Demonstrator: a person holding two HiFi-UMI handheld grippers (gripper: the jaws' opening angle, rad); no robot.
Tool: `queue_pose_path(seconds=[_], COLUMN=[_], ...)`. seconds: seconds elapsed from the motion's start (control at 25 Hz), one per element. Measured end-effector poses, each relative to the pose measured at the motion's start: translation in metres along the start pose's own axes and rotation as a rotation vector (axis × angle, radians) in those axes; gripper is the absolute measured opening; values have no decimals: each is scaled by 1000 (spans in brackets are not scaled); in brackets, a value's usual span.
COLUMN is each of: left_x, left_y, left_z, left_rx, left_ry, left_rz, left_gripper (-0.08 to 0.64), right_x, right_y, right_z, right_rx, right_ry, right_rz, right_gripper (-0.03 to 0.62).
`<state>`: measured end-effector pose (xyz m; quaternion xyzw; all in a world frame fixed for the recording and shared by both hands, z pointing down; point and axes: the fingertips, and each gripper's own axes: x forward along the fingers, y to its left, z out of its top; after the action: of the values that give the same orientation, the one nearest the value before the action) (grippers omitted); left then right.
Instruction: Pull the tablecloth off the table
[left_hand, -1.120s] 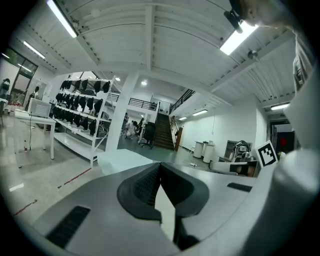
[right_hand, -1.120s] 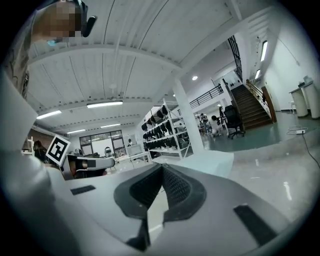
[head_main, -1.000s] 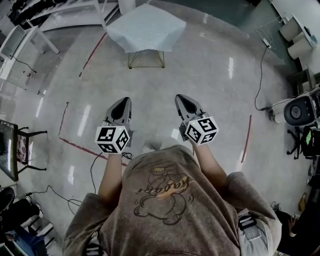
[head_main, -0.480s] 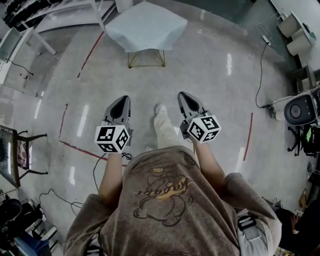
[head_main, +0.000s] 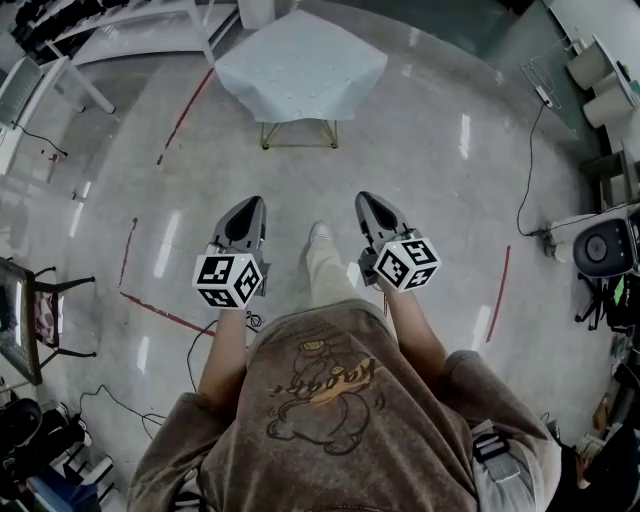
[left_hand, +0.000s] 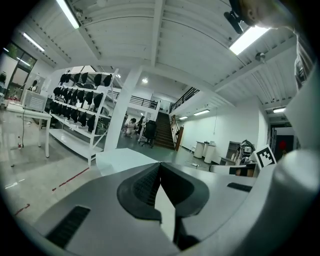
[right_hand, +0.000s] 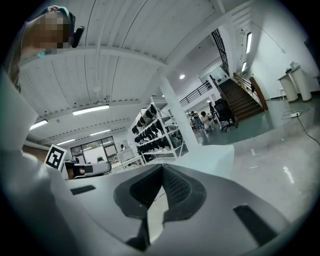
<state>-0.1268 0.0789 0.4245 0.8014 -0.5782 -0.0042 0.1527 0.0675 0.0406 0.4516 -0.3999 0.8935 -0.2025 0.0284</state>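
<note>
A pale blue-white tablecloth (head_main: 300, 62) covers a small table with gold wire legs (head_main: 298, 132) far ahead on the shiny floor. It also shows beyond the jaws as the tablecloth (left_hand: 122, 159) in the left gripper view and the tablecloth (right_hand: 210, 156) in the right gripper view. My left gripper (head_main: 246, 207) and right gripper (head_main: 368, 201) are held side by side at waist height, well short of the table. Both are shut with nothing between their jaws. The person's leg and white shoe (head_main: 318, 236) step forward between them.
Red tape lines (head_main: 180, 108) mark the floor. Cables (head_main: 525, 150) run at the right toward a round black device (head_main: 600, 246). A white table (head_main: 45, 80) stands at the left, a chair (head_main: 45, 310) lower left. Racks of dark gear (left_hand: 82, 107) line the hall's far side.
The person has walked forward: the table sits lower and larger in the head view. A leg has swung out between the grippers. Both grippers stay shut and empty.
</note>
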Motion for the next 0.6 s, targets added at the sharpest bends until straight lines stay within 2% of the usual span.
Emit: queue_pose_path(seconds=[0.24, 0.6], left_x=[63, 157], left_y=[19, 45], left_z=[28, 69], left_rx=[-17, -69], left_ry=[17, 4], left_rz=[-7, 19], left_gripper=[18, 18], right_x=[52, 128], right_y=[-38, -96], right_z=[30, 77], right_rx=[31, 79], right_ry=[7, 19], right_rz=[-5, 39], right_gripper=[5, 6])
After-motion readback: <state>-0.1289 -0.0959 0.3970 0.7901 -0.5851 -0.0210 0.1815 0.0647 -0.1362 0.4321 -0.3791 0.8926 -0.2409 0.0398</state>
